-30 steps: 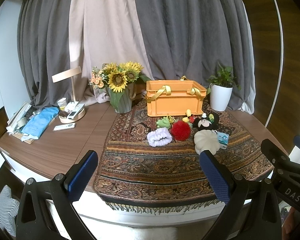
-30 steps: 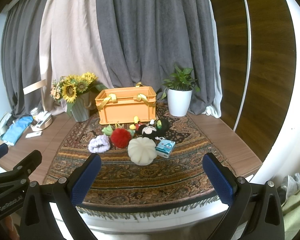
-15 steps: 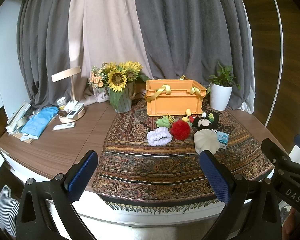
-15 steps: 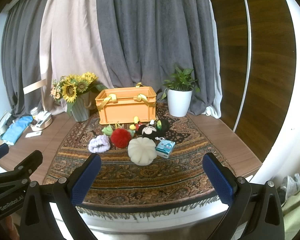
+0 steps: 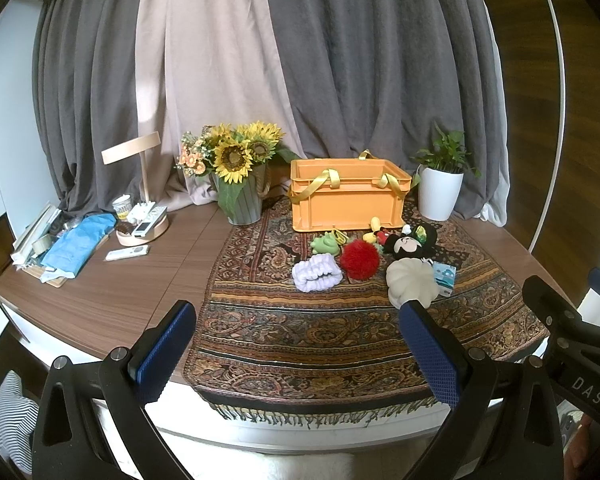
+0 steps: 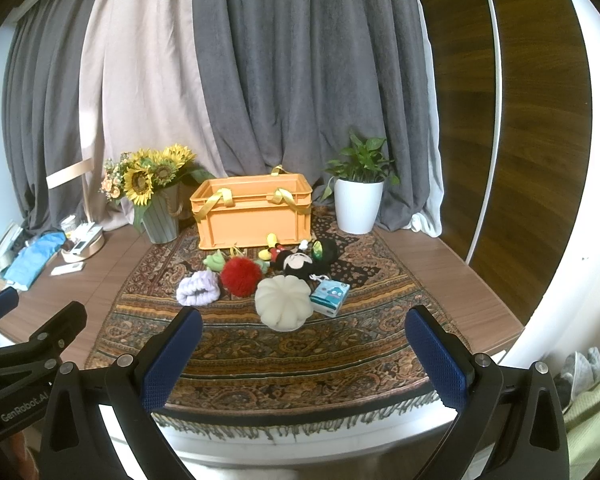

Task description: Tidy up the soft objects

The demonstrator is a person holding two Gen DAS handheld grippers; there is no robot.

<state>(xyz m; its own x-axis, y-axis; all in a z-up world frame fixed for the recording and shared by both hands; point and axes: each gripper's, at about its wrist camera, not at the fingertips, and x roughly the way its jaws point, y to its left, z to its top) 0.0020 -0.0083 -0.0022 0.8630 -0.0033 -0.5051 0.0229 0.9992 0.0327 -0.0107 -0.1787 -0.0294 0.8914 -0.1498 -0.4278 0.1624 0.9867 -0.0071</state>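
An orange crate [image 5: 348, 196] [image 6: 254, 212] with yellow ribbon handles stands at the back of a patterned rug [image 5: 300, 332]. In front of it lie soft objects: a white pumpkin cushion [image 5: 412, 282] [image 6: 283, 302], a red pom-pom [image 5: 359, 259] [image 6: 240, 276], a lilac scrunchie [image 5: 316, 277] [image 6: 198, 289], a green frog toy [image 5: 324, 243], a black mouse plush [image 5: 410, 242] [image 6: 300, 260] and a small tissue pack [image 6: 330, 298]. My left gripper [image 5: 298, 352] and right gripper [image 6: 304, 354] are both open and empty, held before the table's front edge, apart from the objects.
A sunflower vase [image 5: 240, 196] stands left of the crate and a white potted plant [image 5: 440, 192] right of it. A lamp, a tray with remotes [image 5: 142, 228], a blue cloth [image 5: 78, 244] and papers sit on the wooden table at the left. Curtains hang behind.
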